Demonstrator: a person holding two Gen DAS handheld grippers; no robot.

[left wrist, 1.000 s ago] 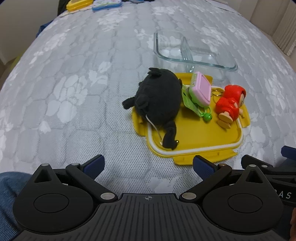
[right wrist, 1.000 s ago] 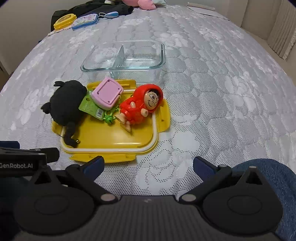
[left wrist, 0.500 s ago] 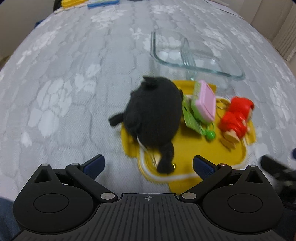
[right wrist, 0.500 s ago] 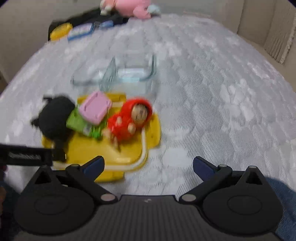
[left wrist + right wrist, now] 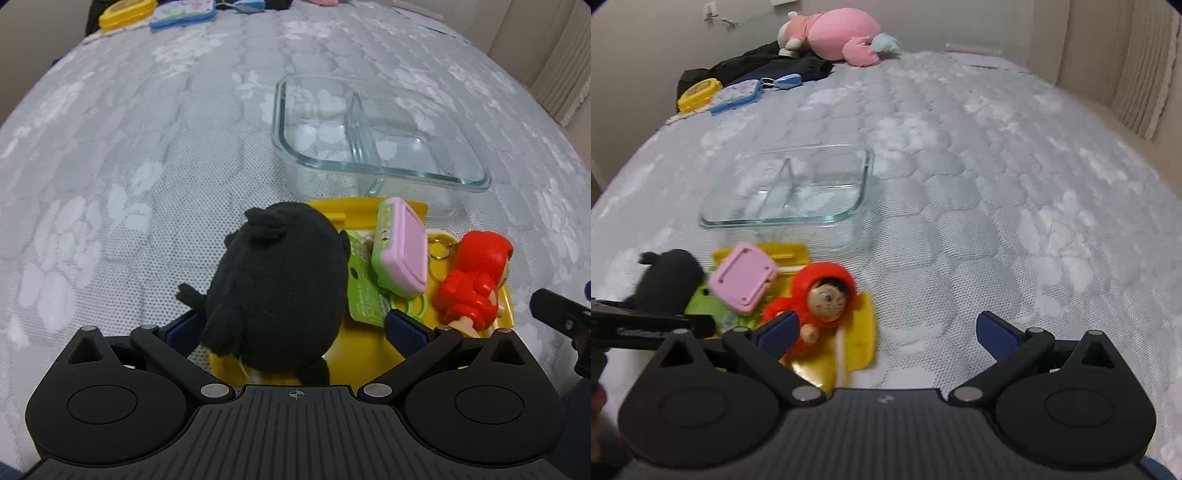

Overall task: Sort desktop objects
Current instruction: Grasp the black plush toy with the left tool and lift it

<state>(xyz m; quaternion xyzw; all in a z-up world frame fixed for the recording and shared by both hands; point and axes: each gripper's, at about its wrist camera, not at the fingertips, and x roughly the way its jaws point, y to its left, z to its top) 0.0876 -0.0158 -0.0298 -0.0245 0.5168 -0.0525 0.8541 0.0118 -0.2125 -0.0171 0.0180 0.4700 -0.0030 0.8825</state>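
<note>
Black plush hides yellow lid's left edge — left tool agape.

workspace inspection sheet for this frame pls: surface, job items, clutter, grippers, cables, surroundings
Surface: bed-like quilted cover, grey with white flower pattern.
Job's things: black plush, pink-and-green case and red hooded figure lie on a yellow lid; clear glass divided container beyond it, both compartments empty.
Clutter: yellow box, blue-rimmed case, small blue item, dark clothing and pink plush at the far edge.
Grippers: left gripper open, fingers either side of the black plush; right gripper open, holding nothing, left finger in front of the red figure.
Cables: nothing seen.
Surroundings: pale wall, curtain at right.
</note>
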